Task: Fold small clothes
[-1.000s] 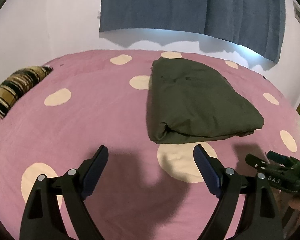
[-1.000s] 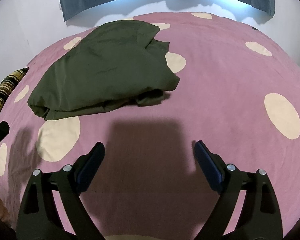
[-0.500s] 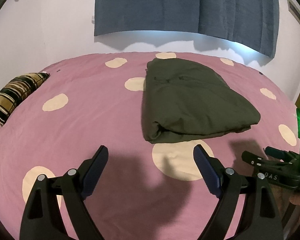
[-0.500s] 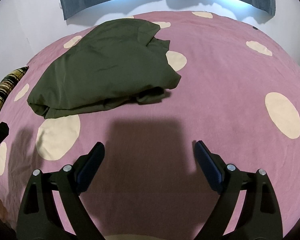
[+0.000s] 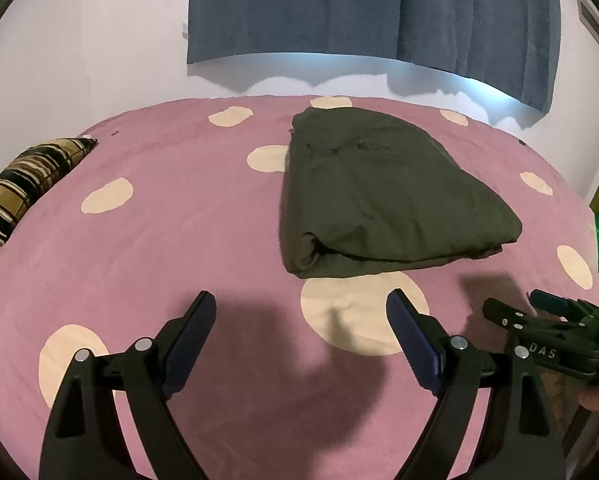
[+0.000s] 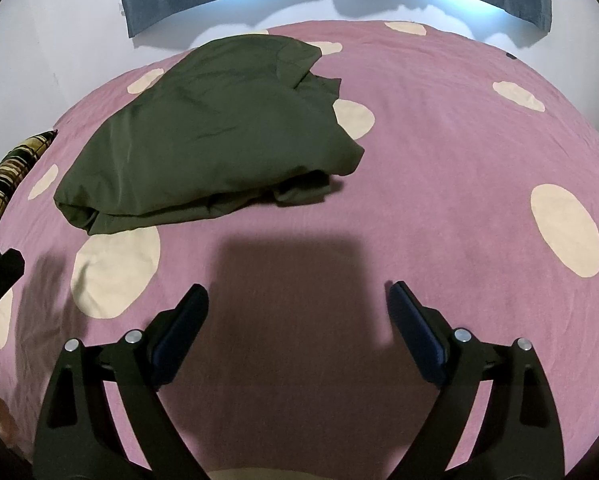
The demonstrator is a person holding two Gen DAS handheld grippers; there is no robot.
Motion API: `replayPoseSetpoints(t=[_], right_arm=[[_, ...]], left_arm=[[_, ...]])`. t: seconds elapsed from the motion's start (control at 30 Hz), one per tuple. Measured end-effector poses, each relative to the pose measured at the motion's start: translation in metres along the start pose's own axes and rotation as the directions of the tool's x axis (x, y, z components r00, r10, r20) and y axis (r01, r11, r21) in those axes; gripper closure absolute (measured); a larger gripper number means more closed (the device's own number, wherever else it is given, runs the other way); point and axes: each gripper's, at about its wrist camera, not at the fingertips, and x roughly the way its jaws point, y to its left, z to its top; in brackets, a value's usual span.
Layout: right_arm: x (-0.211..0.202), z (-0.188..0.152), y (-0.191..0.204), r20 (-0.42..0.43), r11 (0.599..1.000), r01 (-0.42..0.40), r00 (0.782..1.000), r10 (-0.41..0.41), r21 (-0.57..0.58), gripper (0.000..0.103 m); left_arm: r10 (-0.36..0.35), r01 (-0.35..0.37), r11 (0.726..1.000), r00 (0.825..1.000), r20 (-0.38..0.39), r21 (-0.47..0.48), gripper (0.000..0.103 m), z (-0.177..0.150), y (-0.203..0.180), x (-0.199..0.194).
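Lying folded on the pink spotted bedspread (image 5: 179,216), upper middle of the frame, the green garment (image 5: 383,196) has not shifted. Both the left gripper (image 5: 299,320) and right gripper (image 6: 297,306) stay spread and empty below it, so this fold looks finished.

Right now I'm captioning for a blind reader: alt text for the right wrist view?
A folded olive garment lies on a pink bedspread with cream spots. The open, empty right hand-held gripper hangs above bare cover in front of it.
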Motion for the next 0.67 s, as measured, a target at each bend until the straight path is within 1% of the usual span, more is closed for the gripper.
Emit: replayPoseSetpoints(t=[0.17,0.23,0.27,0.33,0.4,0.47,0.5,0.53,0.57,0.6,0.67], right_arm=[[0.000,0.000,0.000,0.000,1.000,0.000,1.000,0.000,0.000,0.011],[0.000,0.000,0.000,0.000,1.000,0.001,1.000,-0.001,0.000,0.011],[0.000,0.000,0.000,-0.001,1.000,0.000,1.000,0.000,0.000,0.011],[0.000,-0.001,0.000,-0.002,1.000,0.000,1.000,0.000,0.001,0.011],[0.001,0.000,-0.001,-0.002,1.000,-0.007,1.000,0.007,0.000,0.011],[-0.001,0.001,-0.003,0.005,1.000,-0.024,1.000,0.024,0.005,0.011],[-0.002,0.003,-0.004,0.011,0.999,-0.035,0.999,0.034,0.010,0.011],[-0.006,0.005,-0.006,0.017,0.999,-0.047,0.999,0.047,0.012,0.011],[-0.011,0.008,-0.008,0.024,0.998,-0.055,0.998,0.055,0.015,0.011],[-0.015,0.011,-0.011,0.034,0.998,-0.061,0.998,0.061,0.019,0.011],[-0.031,0.022,-0.024,0.080,0.996,-0.082,0.994,0.079,0.044,0.011]], left_arm=[[0.019,-0.019,1.000,1.000,0.009,0.001,0.017,0.000,-0.001,0.001],[0.019,-0.018,1.000,1.000,0.009,-0.021,0.015,0.000,0.000,0.000],[0.014,-0.013,0.999,1.000,0.011,-0.033,0.014,0.001,0.002,-0.001],[-0.008,0.010,0.999,0.999,0.042,-0.052,0.014,0.000,0.006,-0.006],[-0.031,0.033,0.998,0.999,0.039,-0.048,0.014,0.004,0.009,-0.006],[-0.021,0.024,0.998,0.998,0.054,-0.049,0.014,0.009,0.013,-0.010],[-0.008,0.012,0.998,0.998,0.064,-0.058,0.014,0.013,0.017,-0.013],[-0.009,0.013,0.998,0.998,0.068,-0.065,0.014,0.016,0.020,-0.015],[-0.027,0.032,0.997,0.997,0.068,-0.075,0.014,0.022,0.028,-0.015],[-0.032,0.038,0.995,0.998,0.059,-0.094,0.014,0.027,0.037,-0.014],[-0.009,0.015,0.989,0.999,0.037,-0.144,0.014,0.039,0.058,-0.005]])
